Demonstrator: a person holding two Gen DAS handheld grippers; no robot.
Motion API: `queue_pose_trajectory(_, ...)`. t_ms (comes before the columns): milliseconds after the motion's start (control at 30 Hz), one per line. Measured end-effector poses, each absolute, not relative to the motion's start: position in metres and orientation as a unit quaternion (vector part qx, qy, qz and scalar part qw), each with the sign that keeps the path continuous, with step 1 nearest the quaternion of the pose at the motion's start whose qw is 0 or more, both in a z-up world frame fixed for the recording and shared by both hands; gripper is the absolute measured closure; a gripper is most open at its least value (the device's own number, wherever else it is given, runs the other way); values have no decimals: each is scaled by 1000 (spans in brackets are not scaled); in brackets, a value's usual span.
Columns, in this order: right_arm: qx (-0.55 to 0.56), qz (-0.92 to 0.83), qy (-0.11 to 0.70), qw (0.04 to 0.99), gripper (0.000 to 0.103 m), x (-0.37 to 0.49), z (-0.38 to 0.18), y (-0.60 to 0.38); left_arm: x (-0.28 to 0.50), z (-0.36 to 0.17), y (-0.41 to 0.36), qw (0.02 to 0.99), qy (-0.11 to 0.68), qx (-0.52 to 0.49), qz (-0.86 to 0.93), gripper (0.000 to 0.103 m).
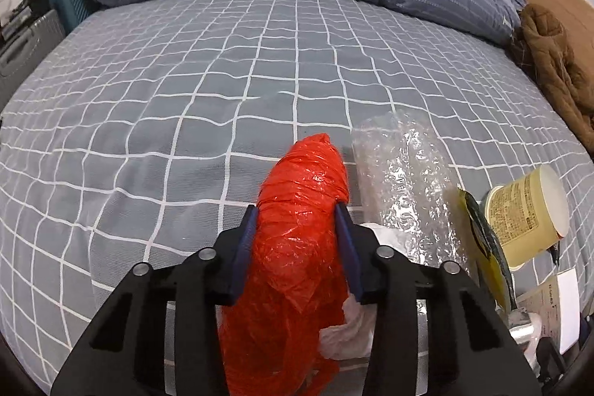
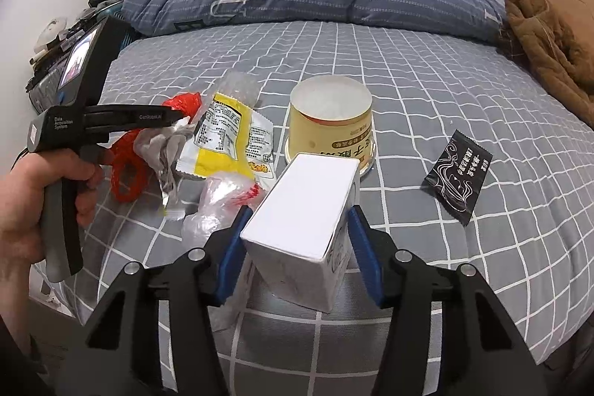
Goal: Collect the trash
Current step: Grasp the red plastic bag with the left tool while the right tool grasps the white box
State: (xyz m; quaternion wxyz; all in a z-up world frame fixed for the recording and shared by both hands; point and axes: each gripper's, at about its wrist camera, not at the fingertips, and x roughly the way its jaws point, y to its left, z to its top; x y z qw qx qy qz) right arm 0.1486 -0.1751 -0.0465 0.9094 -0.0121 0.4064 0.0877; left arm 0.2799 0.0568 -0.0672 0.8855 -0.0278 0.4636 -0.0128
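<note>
Serving as the collecting sack, the red plastic bag [image 1: 297,247] is pinched in the left gripper [image 1: 297,221], left of the yellow cup [image 2: 330,121]. A white carton [image 2: 308,229], just before the cup, is clamped by the right gripper [image 2: 297,232], presumably for bagging.

The red bag [image 1: 297,247] was thin, crinkly, shiny plastic, and the clear wrap [image 1: 404,188] beside it was bubbly and shiny too. The white box [image 2: 308,229] looked like smooth card. The bed sheet [image 2: 427,91] was soft, matt cloth.
</note>
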Motion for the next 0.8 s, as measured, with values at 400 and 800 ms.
queue_pose_trajectory(400, -5, 84, 403, 911, 58, 151, -41, -182, 270, -40, 75, 896, 443, -35, 14, 67)
queue_pose_trajectory(800, 3, 62, 447, 892, 64, 159, -57, -191, 247, -18, 83, 899, 435, -23, 43, 67)
